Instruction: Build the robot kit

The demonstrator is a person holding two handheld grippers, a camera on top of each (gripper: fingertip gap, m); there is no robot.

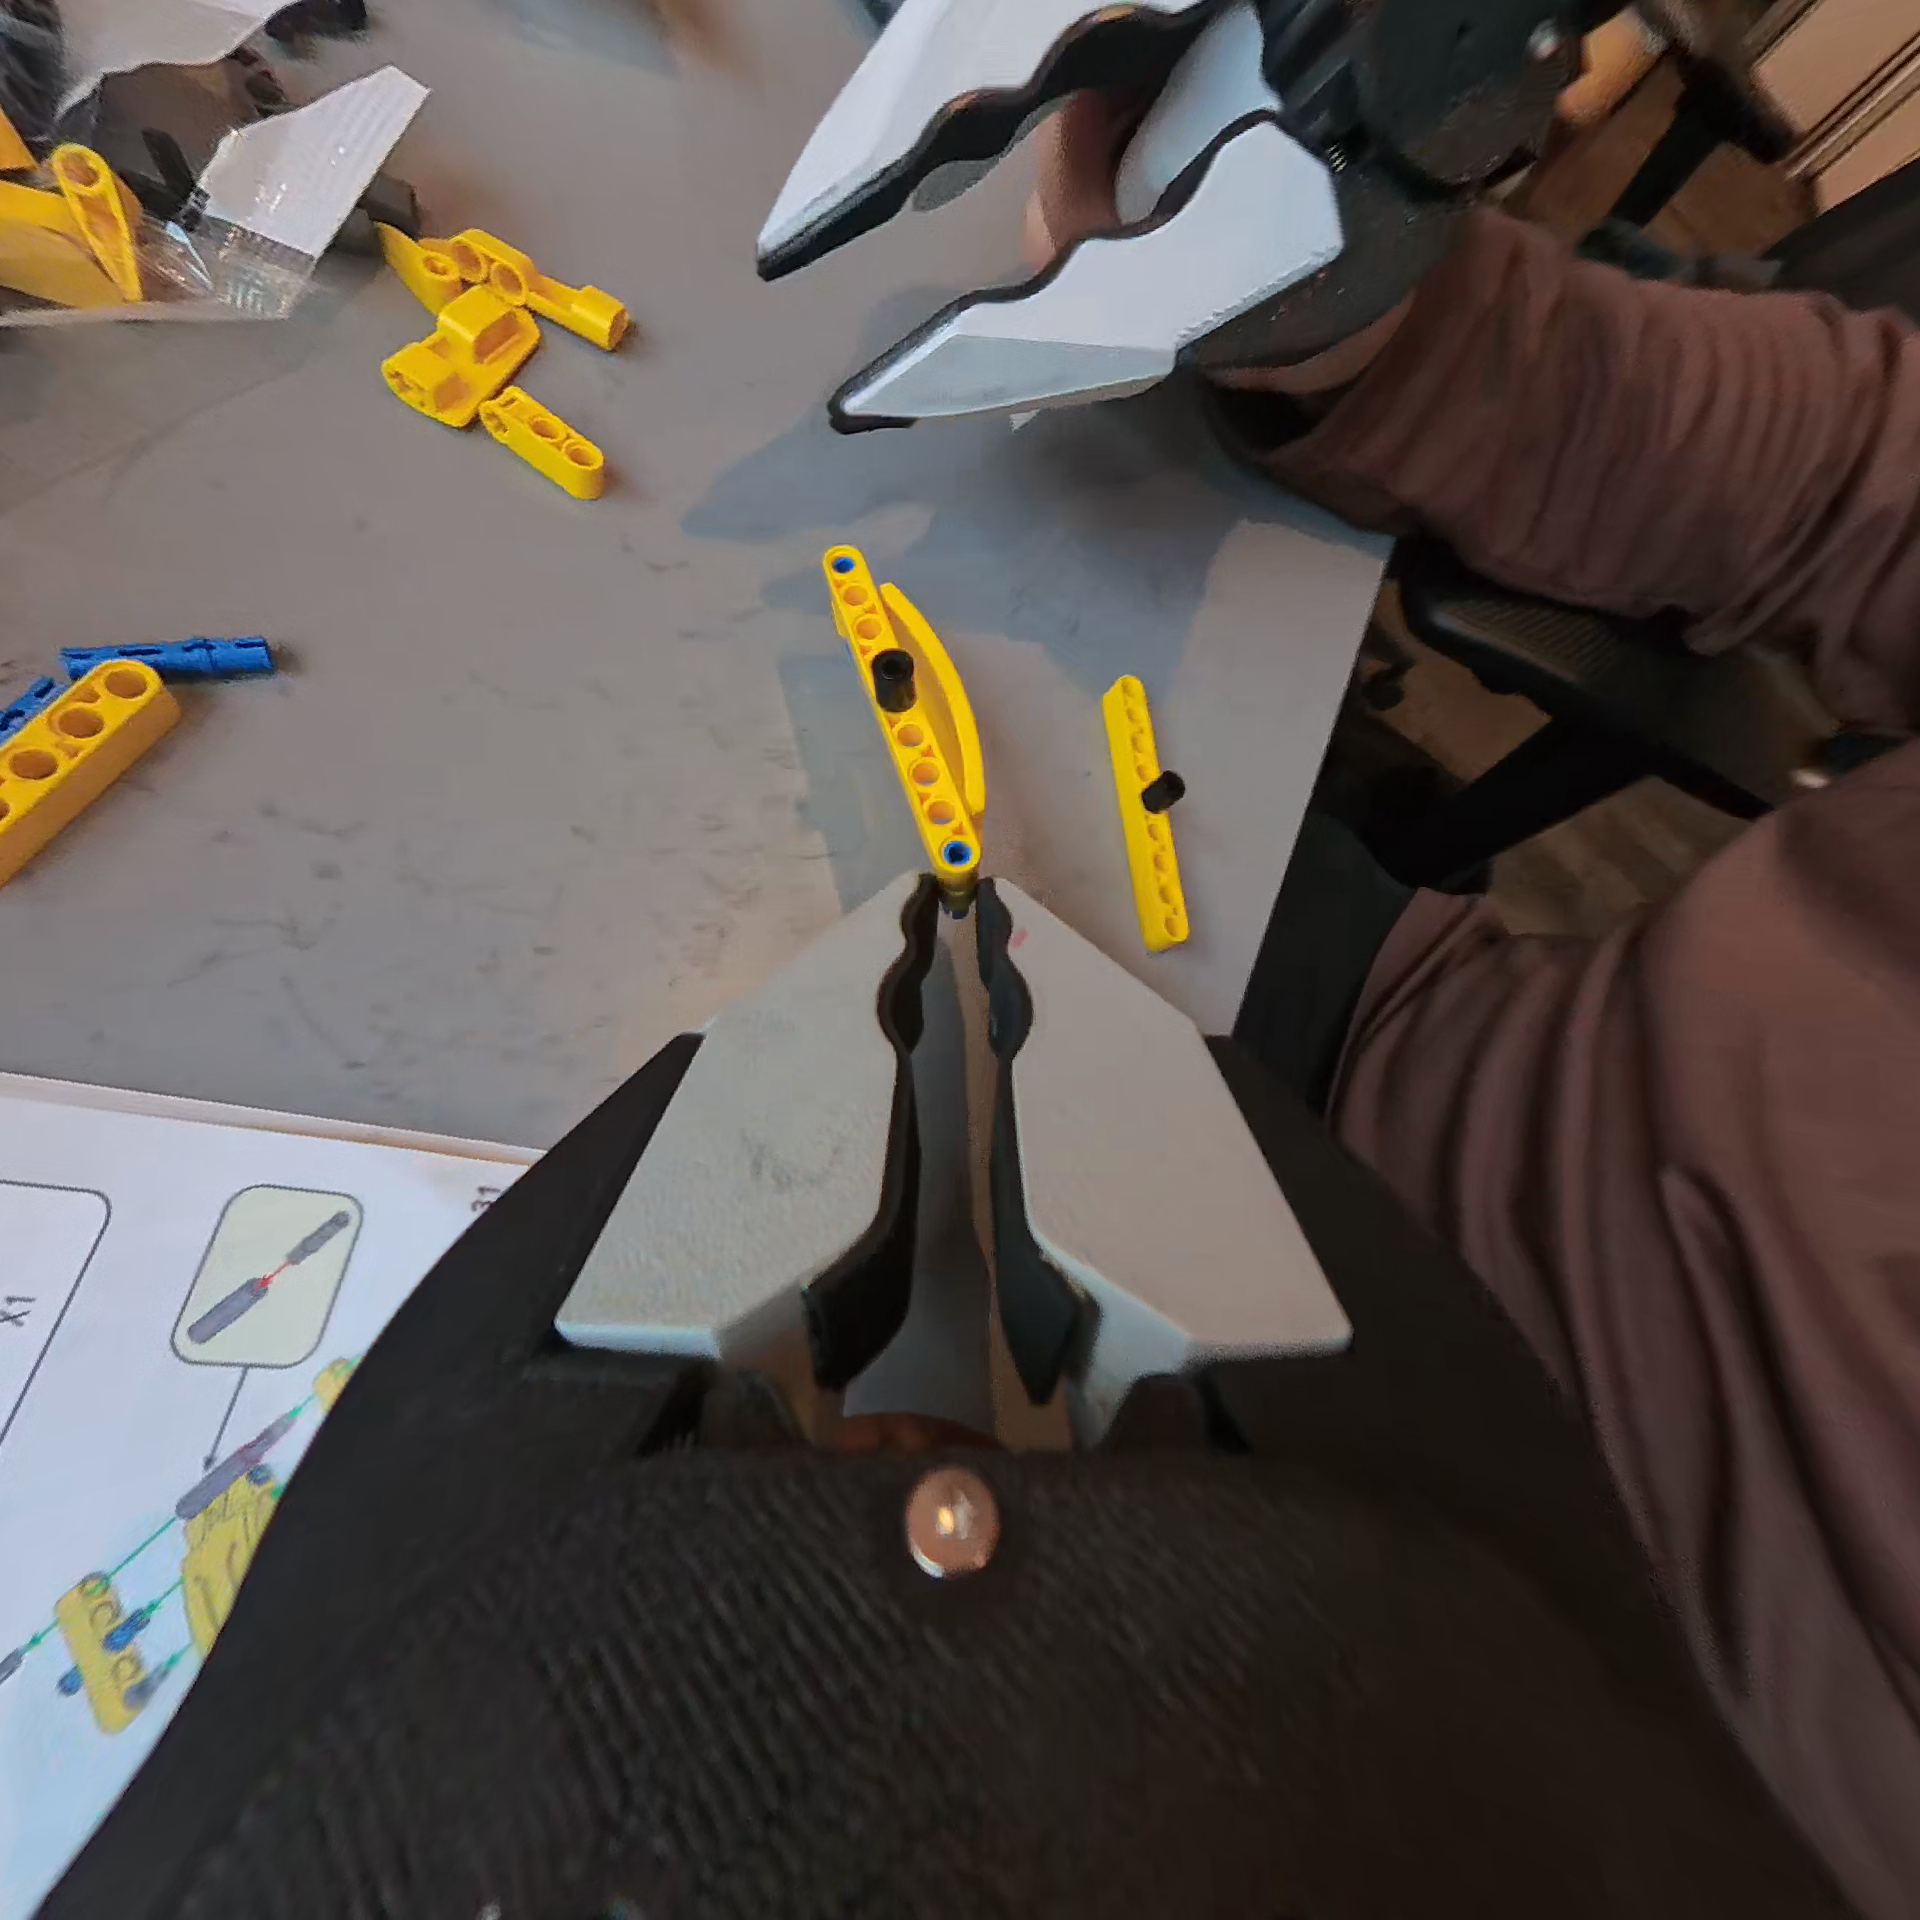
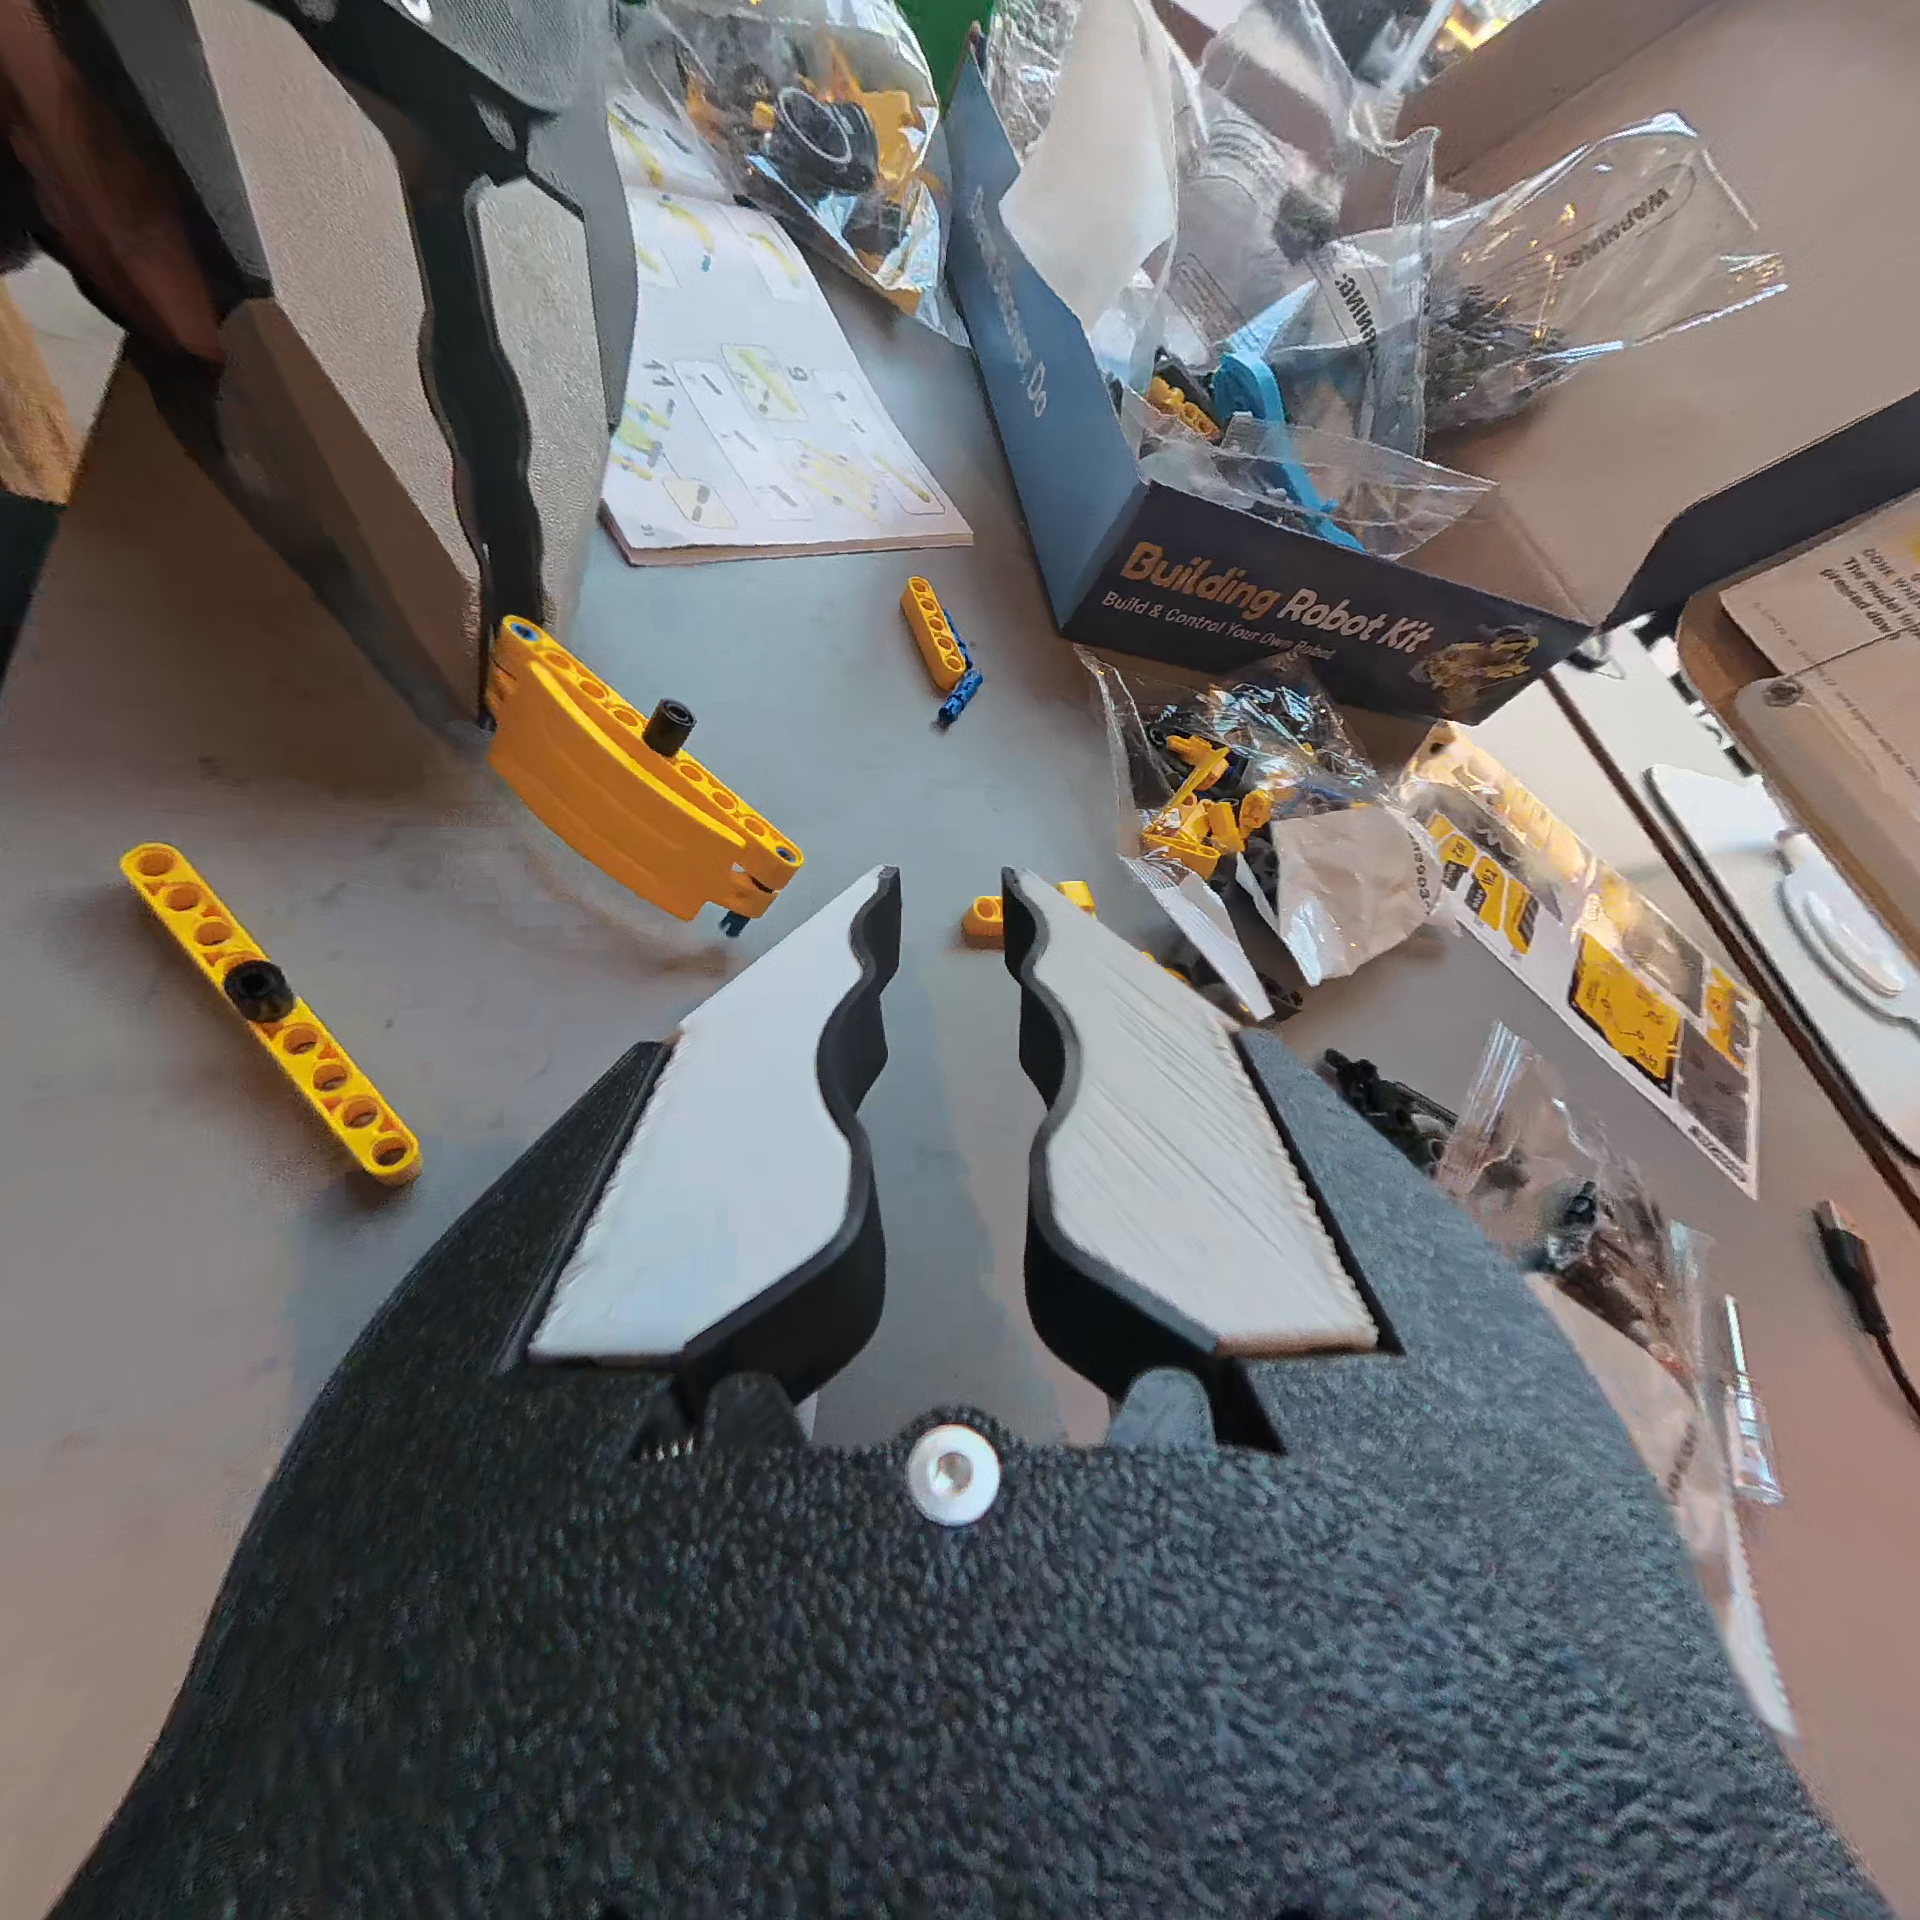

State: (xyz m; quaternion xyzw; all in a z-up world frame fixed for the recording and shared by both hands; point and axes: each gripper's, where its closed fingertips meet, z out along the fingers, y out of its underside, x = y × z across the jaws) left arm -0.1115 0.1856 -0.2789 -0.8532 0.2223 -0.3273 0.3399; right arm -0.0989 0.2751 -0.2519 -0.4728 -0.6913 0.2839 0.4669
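Left gripper (image 1: 954, 891): jaws pinched on end of yellow beam-and-panel assembly (image 1: 914, 717), clear of grey table (image 1: 416, 883). Right gripper (image 2: 951, 899): part-open, empty, just beside assembly. Loose yellow beam (image 2: 270, 1013) near assembly.

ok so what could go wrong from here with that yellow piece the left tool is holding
1. The left tool pinches the yellow beam-and-panel assembly only at one end tip, so it might pivot or slip out.
2. The black pin protrudes from the beam; a bump from the open right tool nearby could knock it.
3. The loose yellow beam lies near the table edge and could get pushed off.
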